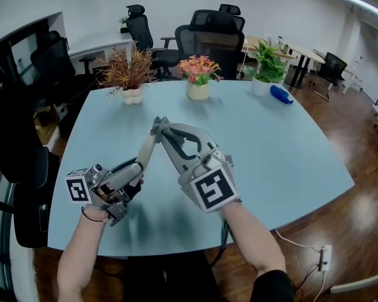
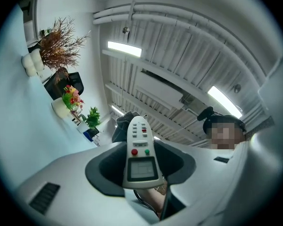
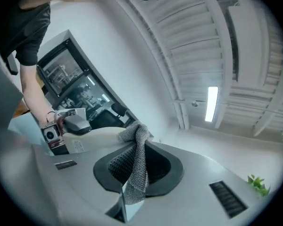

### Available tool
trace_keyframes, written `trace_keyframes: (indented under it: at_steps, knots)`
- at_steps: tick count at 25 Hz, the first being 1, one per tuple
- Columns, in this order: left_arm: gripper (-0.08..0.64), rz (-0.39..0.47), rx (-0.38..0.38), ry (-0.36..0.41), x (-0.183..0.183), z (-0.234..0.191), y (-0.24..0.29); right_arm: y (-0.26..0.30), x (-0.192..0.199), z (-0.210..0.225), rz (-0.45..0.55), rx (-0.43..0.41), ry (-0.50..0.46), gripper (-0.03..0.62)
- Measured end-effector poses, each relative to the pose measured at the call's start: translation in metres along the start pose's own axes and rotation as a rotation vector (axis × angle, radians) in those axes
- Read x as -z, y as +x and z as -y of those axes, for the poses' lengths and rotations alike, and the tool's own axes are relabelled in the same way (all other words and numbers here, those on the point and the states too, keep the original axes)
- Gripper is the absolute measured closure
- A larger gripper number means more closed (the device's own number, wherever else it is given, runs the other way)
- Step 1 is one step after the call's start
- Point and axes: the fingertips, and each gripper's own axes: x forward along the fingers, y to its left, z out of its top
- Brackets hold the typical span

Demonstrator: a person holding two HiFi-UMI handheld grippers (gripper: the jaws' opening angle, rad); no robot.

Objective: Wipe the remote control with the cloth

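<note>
Pale blue and broad, the desk (image 1: 290, 143) fills the head view, with black chairs (image 1: 208, 33) along its far edge. Three pots stand on that far side: dried brown stalks (image 1: 129, 74), pink and orange flowers (image 1: 198, 74) and a green plant (image 1: 264, 65). A blue bottle (image 1: 280, 94) lies just beside the green plant.

Both grippers are raised above the near part of the desk, angled toward each other so their tips meet. The left gripper (image 2: 141, 169) has its fingers (image 2: 104, 171) clamped on the lower end of the remote (image 2: 140, 149), at its small screen. The remote's button end sticks out past the fingers and clear of them.

The right gripper (image 3: 139, 166) has its fingers (image 3: 118, 166) pinched together on the grey cloth (image 3: 137, 168). A fold of cloth bunches out beyond their tips, and the rest hangs down between them. In the head view that bunched cloth sits against the far end of the remote, apparently touching it.
</note>
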Motion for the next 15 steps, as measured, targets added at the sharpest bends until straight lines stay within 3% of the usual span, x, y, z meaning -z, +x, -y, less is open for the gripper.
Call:
trace_keyframes:
  at_steps: [2,4,5,6,7,9,11,12,13,15]
  knots:
    - [0.385,0.041,0.004,0.018,-0.009,0.000,-0.004,0.003,0.000,-0.031,0.011,-0.138,-0.066,0.566]
    - [0.385,0.071,-0.001,0.071,-0.019,0.003,-0.011,0.006,0.003,-0.080,0.028,-0.341,-0.162,0.566]
    - [0.385,0.064,-0.006,0.119,-0.021,0.007,-0.012,0.007,0.007,-0.095,0.017,-0.404,-0.165,0.566]
    - [0.385,0.040,-0.005,0.180,-0.021,0.013,-0.012,0.009,0.011,-0.097,0.007,-0.429,-0.107,0.566]
    - [0.383,0.006,0.008,0.246,-0.018,0.020,-0.010,0.010,0.013,-0.088,0.007,-0.429,0.017,0.566]
    - [0.385,-0.080,0.053,0.385,-0.005,0.038,-0.005,0.010,0.009,-0.058,0.065,-0.449,0.433,0.566]
    - [0.383,-0.180,0.085,0.528,0.016,0.053,0.002,0.003,-0.005,-0.039,0.206,-0.584,0.883,0.566]
    - [0.383,-0.224,0.096,0.582,0.026,0.057,0.005,-0.003,-0.014,-0.037,0.282,-0.684,1.046,0.566]
    - [0.383,-0.259,0.109,0.621,0.035,0.060,0.007,-0.009,-0.022,-0.039,0.350,-0.789,1.159,0.566]
    - [0.383,-0.307,0.133,0.673,0.046,0.066,0.009,-0.021,-0.036,-0.044,0.449,-0.967,1.285,0.568]
